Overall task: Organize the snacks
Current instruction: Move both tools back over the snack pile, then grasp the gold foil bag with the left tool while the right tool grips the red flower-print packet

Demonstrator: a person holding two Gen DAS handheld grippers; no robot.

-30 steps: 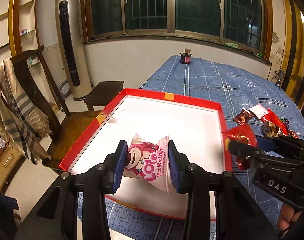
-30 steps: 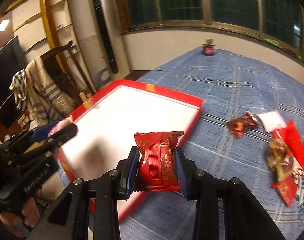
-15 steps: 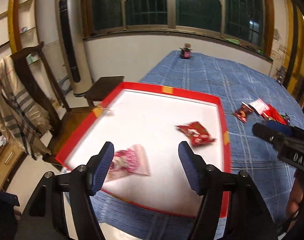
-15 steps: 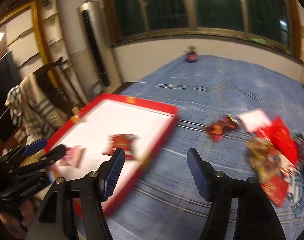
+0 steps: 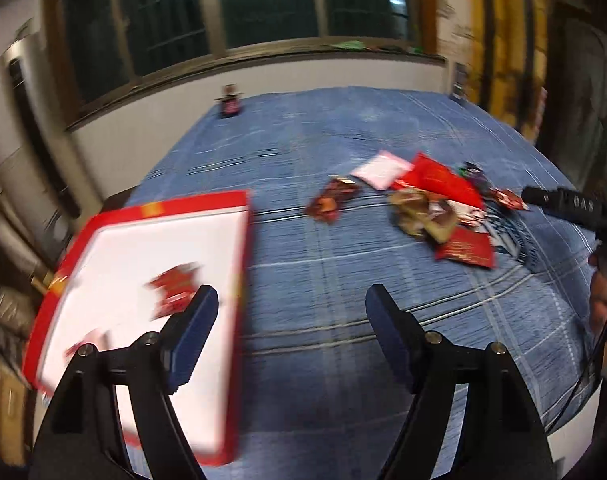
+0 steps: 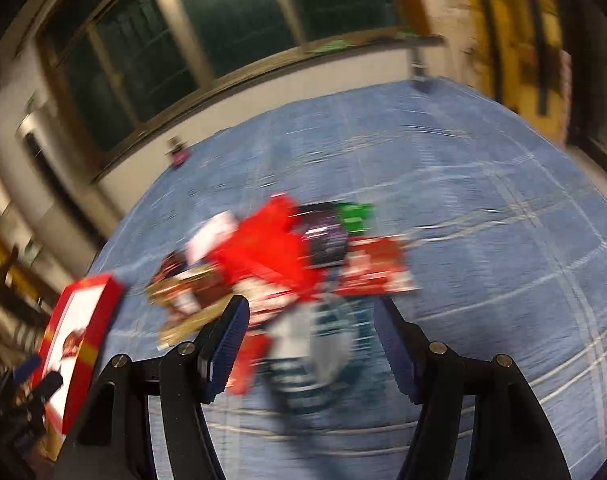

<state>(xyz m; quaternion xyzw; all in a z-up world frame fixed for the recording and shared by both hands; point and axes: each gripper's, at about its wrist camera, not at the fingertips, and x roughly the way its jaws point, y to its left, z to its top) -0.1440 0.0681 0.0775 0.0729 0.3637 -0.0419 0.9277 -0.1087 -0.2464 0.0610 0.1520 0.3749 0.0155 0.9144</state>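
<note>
A red-rimmed white tray [image 5: 239, 236] lies at the table's left edge and holds a red snack packet [image 5: 175, 288] and a pink one [image 5: 85, 342]. My left gripper [image 5: 289, 332] is open and empty above the blue cloth, just right of the tray. A pile of snack packets [image 5: 443, 208] lies on the cloth to the right; a lone dark red packet [image 5: 331, 200] lies left of it. My right gripper [image 6: 309, 340] is open and empty, close over the blurred pile [image 6: 287, 256]. The tray shows at the left [image 6: 83, 320].
The blue checked cloth [image 5: 343, 280] covers the table. A small dark bottle [image 5: 230, 105] stands at the far edge by the window wall. The right gripper's body [image 5: 571, 208] reaches in from the right. A tall grey appliance [image 5: 31, 128] stands at far left.
Both grippers opened and dropped their packets, pink and red, into the tray. Both have since swung right, the right one to the pile of packets.
</note>
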